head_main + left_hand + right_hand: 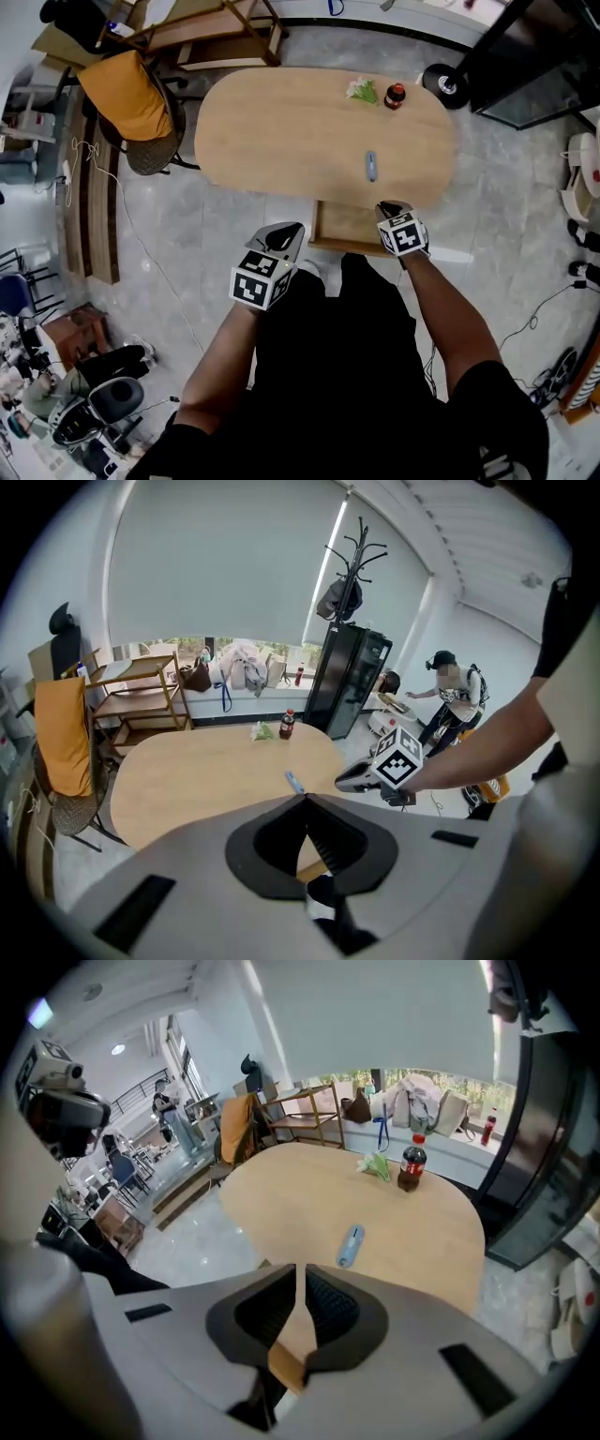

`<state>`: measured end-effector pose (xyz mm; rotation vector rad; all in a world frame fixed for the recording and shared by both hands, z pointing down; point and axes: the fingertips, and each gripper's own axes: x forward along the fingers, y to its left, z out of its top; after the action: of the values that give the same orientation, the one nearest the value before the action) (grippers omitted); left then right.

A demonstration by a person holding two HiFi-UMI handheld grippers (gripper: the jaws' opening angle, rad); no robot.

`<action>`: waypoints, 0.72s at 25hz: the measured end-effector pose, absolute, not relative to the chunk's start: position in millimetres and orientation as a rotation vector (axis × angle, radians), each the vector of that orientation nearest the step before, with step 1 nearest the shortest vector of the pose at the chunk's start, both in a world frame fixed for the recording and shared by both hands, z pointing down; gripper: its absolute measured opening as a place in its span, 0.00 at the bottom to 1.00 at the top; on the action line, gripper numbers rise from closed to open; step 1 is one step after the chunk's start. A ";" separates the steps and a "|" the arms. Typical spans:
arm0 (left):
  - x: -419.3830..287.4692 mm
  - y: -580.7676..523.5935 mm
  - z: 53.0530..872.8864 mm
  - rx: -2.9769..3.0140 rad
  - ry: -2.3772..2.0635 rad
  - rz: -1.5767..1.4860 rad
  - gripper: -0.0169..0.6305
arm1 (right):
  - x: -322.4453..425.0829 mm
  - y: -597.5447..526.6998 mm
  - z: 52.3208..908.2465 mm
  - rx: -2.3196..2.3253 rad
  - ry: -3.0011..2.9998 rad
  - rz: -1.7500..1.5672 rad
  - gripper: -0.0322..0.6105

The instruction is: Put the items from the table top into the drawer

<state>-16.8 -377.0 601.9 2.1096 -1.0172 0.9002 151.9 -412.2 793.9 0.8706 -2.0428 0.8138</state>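
Observation:
On the oval wooden table point(281, 131) lie a small blue item point(370, 166), a dark bottle with a red cap point(395, 96) and a green-and-white packet point(362, 90). An open wooden drawer point(342, 228) juts out under the table's near edge. My right gripper point(390, 207) hangs over the drawer's right corner, jaws shut and empty. My left gripper point(289, 231) is just left of the drawer, off the table, jaws together with nothing in them. The right gripper view looks past the shut jaws point(298, 1269) at the blue item point(350, 1244) and the bottle point(411, 1167).
A chair draped in orange cloth point(131, 94) stands at the table's left end, with a wooden shelf point(216, 28) behind it. A black stand base point(445, 82) and a dark cabinet point(534, 56) lie beyond the right end. A person point(455, 682) stands far off.

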 end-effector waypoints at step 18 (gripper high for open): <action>-36.5 -380.4 725.6 1.854 -0.947 0.941 0.03 | 134.0 -526.7 975.6 0.886 -1.795 0.958 0.33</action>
<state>-36.5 -380.4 725.6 1.8536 -0.9468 0.9413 134.0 -526.7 975.6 0.8860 -1.7946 0.9578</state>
